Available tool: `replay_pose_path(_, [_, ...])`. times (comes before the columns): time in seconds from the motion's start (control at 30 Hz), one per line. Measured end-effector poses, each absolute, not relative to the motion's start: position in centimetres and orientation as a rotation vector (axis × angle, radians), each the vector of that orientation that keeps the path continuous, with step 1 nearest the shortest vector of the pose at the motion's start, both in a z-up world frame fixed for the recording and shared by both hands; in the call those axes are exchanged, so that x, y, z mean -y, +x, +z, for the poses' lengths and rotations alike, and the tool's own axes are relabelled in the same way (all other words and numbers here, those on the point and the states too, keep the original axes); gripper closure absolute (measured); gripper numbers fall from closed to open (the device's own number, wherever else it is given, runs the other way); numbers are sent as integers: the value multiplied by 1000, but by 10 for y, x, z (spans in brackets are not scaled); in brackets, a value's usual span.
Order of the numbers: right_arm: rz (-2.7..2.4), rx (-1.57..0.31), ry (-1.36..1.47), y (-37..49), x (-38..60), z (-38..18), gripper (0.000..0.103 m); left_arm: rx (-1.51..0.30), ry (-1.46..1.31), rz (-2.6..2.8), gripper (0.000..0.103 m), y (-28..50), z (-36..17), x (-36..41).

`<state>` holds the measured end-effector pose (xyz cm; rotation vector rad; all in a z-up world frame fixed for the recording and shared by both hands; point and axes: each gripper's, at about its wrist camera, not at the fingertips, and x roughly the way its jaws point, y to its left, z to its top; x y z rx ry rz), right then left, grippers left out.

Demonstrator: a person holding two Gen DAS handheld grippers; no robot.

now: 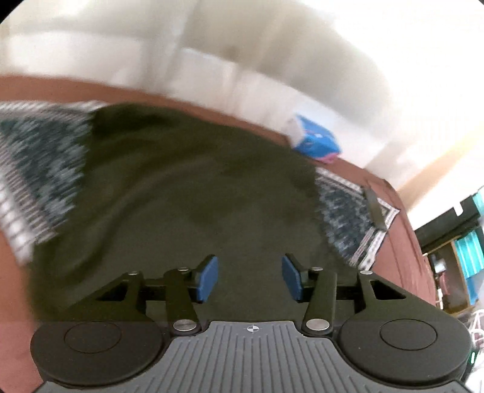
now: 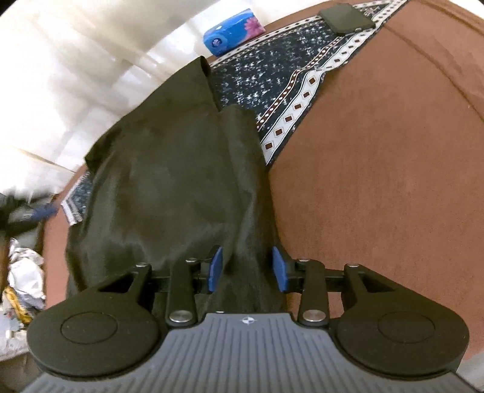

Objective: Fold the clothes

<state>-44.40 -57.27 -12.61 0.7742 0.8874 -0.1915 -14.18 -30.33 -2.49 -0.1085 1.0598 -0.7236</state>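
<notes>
We have the garment (image 2: 169, 169) lying straight ahead of both grippers, and the coming move turns on that. From the right gripper (image 2: 247, 269) its long axis runs away from us, from the near end under the tool toward the far edge of the bed (image 2: 393, 181). A raised ridge of the near edge sits between the right jaws. The blue pads (image 2: 215, 269) stand apart on either side of it, and we cannot tell whether they touch the fabric. We judge this hand the nearer to a grasp.

The left gripper (image 1: 249, 279) hovers over the middle of the garment with its jaws spread wide and nothing between them; this view is blurred.

The garment is dark olive, soft and thin, with a slight sheen. It lies partly on a patterned cloth (image 2: 272, 66) and partly on the brown bed. Its right side already looks turned in lengthwise, with a pointed corner at the far end. A blue pack (image 2: 233, 30) and a phone (image 2: 346, 18) lie far off.
</notes>
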Motion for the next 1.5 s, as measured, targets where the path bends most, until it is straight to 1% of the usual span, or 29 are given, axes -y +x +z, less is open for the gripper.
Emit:
replay_pose_path(0.1, [-161, -852, 811, -448, 576, -132, 61, -1025, -21, -746, 35, -135, -25, 385])
replay_pose_path(0.27, [-115, -813, 845, -452, 578, -138, 61, -1035, 121, -693, 35, -115, -50, 502])
replay_pose_path(0.37, [-95, -793, 855, -456, 580, -141, 61, -1035, 218, -644, 33, -105, -70, 555])
replay_pose_path(0.47, [-95, -779, 876, -459, 582, -144, 61, -1072, 279, -596, 33, -96, -94, 597])
replay_pose_path(0.63, [-97, -775, 899, -457, 588, -152, 61, -1103, 330, -546, 33, -85, -114, 607])
replay_pose_path(0.7, [-98, -775, 907, -455, 589, -154, 61, -1115, 347, -527, 36, -82, -122, 609])
replay_pose_path(0.77, [-97, -779, 916, -454, 591, -156, 61, -1126, 365, -509, 36, -78, -130, 611])
replay_pose_path(0.83, [-97, -784, 921, -454, 591, -156, 61, -1138, 383, -491, 41, -74, -138, 612])
replay_pose_path(0.87, [-101, -789, 918, -454, 591, -155, 61, -1135, 388, -491, 39, -73, -140, 613])
replay_pose_path(0.97, [-113, -803, 904, -453, 589, -152, 61, -1128, 400, -507, 40, -73, -138, 614])
replay_pose_path(1.0, [-120, -807, 897, -453, 588, -151, 61, -1120, 410, -506, 51, -75, -138, 615])
replay_pose_path(1.07, [-135, -817, 882, -451, 585, -150, 62, -1093, 442, -499, 69, -78, -138, 616])
replay_pose_path(1.1, [-143, -823, 875, -451, 583, -149, 70, -1082, 455, -507, 80, -79, -138, 615])
replay_pose_path(1.13, [-153, -834, 869, -449, 581, -149, 81, -1074, 466, -517, 88, -79, -137, 614])
replay_pose_path(1.17, [-163, -844, 863, -448, 579, -148, 86, -1075, 465, -535, 99, -78, -136, 610])
replay_pose_path(1.2, [-173, -845, 860, -448, 576, -145, 93, -1090, 440, -562, 101, -75, -133, 604])
replay_pose_path(1.23, [-181, -840, 857, -449, 574, -140, 97, -1110, 403, -589, 101, -70, -130, 596])
replay_pose_path(1.33, [-202, -820, 851, -451, 564, -122, 99, -1176, 241, -672, 102, -50, -114, 566])
replay_pose_path(1.5, [-145, -781, 775, -443, 517, -73, 99, -1245, 29, -771, 101, -20, -98, 517])
